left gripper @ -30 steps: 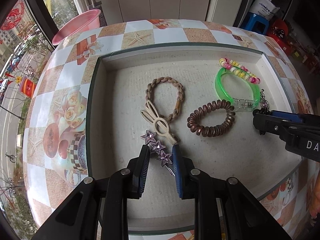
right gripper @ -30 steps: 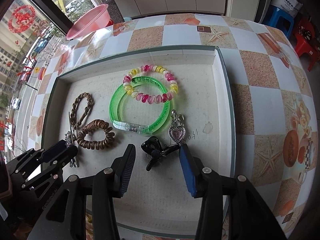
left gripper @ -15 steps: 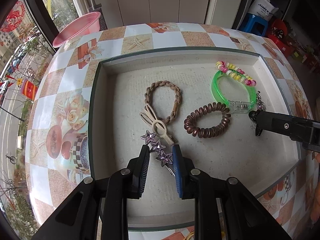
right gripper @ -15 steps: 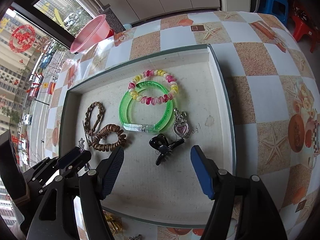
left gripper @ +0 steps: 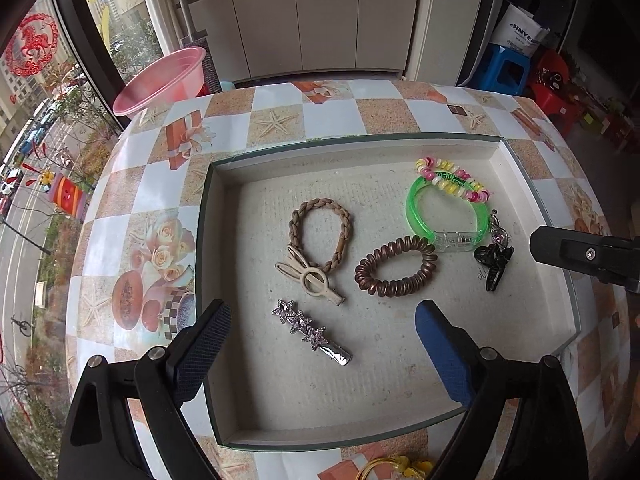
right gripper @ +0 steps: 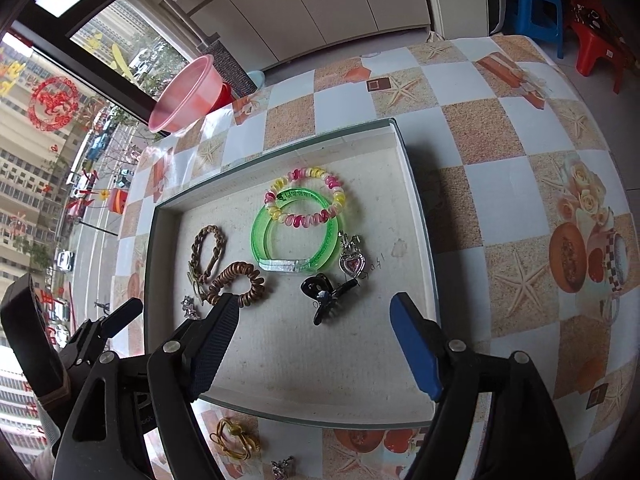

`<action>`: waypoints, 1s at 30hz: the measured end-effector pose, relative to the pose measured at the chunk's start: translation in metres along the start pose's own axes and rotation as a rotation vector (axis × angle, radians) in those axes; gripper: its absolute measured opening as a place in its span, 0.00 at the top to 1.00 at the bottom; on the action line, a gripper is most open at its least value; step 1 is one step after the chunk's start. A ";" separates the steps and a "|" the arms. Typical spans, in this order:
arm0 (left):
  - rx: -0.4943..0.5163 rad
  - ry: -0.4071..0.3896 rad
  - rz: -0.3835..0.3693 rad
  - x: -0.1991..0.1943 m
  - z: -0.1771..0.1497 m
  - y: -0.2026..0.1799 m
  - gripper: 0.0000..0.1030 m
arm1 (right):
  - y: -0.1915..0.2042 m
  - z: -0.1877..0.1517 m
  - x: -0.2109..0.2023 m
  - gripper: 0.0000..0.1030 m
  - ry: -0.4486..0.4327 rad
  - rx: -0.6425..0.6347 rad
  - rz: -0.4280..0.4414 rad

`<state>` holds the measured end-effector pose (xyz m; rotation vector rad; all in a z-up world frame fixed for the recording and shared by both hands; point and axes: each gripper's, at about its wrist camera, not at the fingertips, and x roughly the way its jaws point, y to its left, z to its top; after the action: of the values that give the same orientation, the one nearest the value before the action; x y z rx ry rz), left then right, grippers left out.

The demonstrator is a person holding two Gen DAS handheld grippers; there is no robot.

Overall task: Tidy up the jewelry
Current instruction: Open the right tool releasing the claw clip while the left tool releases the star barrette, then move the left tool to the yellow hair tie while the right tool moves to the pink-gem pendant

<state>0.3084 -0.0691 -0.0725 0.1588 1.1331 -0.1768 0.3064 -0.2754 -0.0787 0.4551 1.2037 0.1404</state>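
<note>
A shallow grey tray point(left gripper: 224, 208) point(right gripper: 416, 208) holds the jewelry. The star hair clip point(left gripper: 310, 332) lies free near its front, with a beige bunny clip point(left gripper: 308, 278), a braided tan tie point(left gripper: 322, 234), a brown coil tie point(left gripper: 394, 266) point(right gripper: 240, 284), a green bangle point(left gripper: 444, 210) point(right gripper: 298, 232), a pink-yellow bead bracelet point(right gripper: 306, 200), a heart pendant point(right gripper: 351, 262) and a black claw clip point(left gripper: 493, 260) point(right gripper: 326, 294). My left gripper point(left gripper: 320, 354) is open and empty above the star clip. My right gripper point(right gripper: 314, 346) is open and empty, just before the black claw clip.
A pink basin point(left gripper: 160, 80) stands at the table's far left edge. A gold tie point(right gripper: 234, 438) and a small silver piece point(right gripper: 282, 466) lie on the tablecloth in front of the tray. Stools point(right gripper: 536, 4) stand beyond the table at the right.
My left gripper has opened and let go of the star clip, which now lies in the tray. Both grippers have drawn back and up; the right stays open.
</note>
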 end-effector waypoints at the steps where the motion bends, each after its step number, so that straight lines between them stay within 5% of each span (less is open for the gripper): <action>1: -0.001 0.000 -0.001 -0.002 0.000 0.000 0.00 | 0.000 0.000 -0.002 0.22 -0.001 0.005 0.006; 11: -0.012 -0.028 -0.007 -0.032 -0.014 0.008 0.00 | 0.004 -0.014 -0.027 0.15 -0.043 0.033 0.044; 13: -0.008 -0.028 -0.003 -0.036 -0.018 0.008 0.00 | 0.006 -0.019 -0.033 0.00 -0.058 0.030 0.047; 23: 0.006 -0.023 0.017 -0.059 -0.050 0.017 0.00 | 0.018 -0.043 -0.062 0.00 -0.146 0.004 0.007; 30: -0.007 -0.007 0.005 -0.070 -0.075 0.028 0.00 | 0.026 -0.067 -0.072 0.00 -0.117 -0.004 0.007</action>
<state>0.2194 -0.0211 -0.0396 0.1548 1.1264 -0.1694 0.2222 -0.2591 -0.0246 0.4581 1.0869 0.1209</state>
